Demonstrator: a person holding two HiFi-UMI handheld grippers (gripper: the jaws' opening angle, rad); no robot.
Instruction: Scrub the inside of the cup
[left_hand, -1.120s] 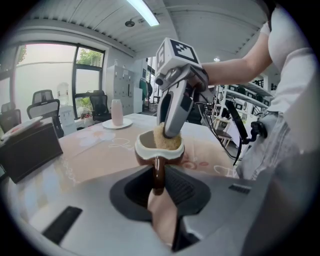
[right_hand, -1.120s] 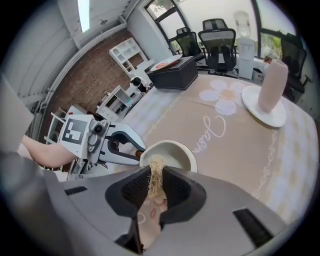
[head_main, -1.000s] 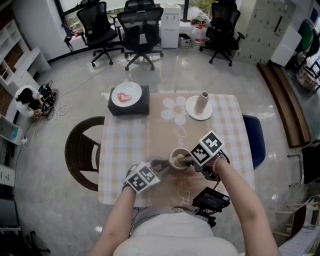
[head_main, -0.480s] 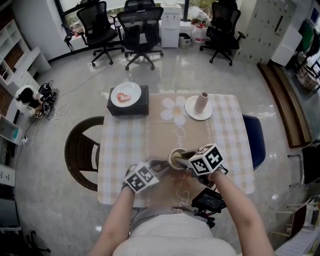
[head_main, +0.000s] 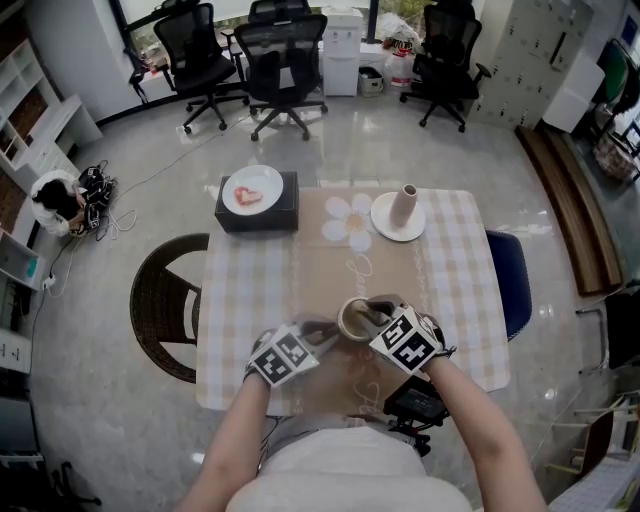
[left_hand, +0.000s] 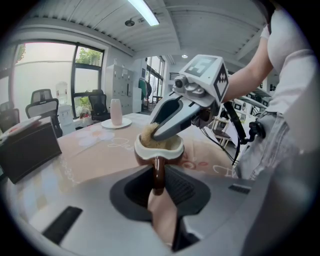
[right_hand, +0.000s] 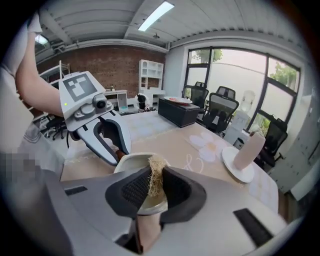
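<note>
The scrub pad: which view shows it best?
The right gripper view: the scrub pad stands pinched between the right gripper's jaws, over the cup. The left gripper view shows it inside the cup, partly covered. The head view hardly shows it.

The worktop (head_main: 245, 290) is covered in a beige-and-white check. A plain tan strip runs down its middle, on which a white daisy (head_main: 350, 218) with a yellow centre is printed. The cup (left_hand: 159, 147) is glazed dark brown outside, handle included, and cream inside. The scrubber (right_hand: 156, 175) is seen as straw-coloured fibre. The left gripper (left_hand: 159, 182) and right gripper (right_hand: 152, 187) are finished in light grey with black pads. Their marker cubes (head_main: 285, 356) are patterned in black squares on white. A white plate (head_main: 252, 187) is marked with a red shape and carried on a black box (head_main: 257, 212). A pale pink vase (head_main: 404, 203) is set on a white dish (head_main: 385, 225).
</note>
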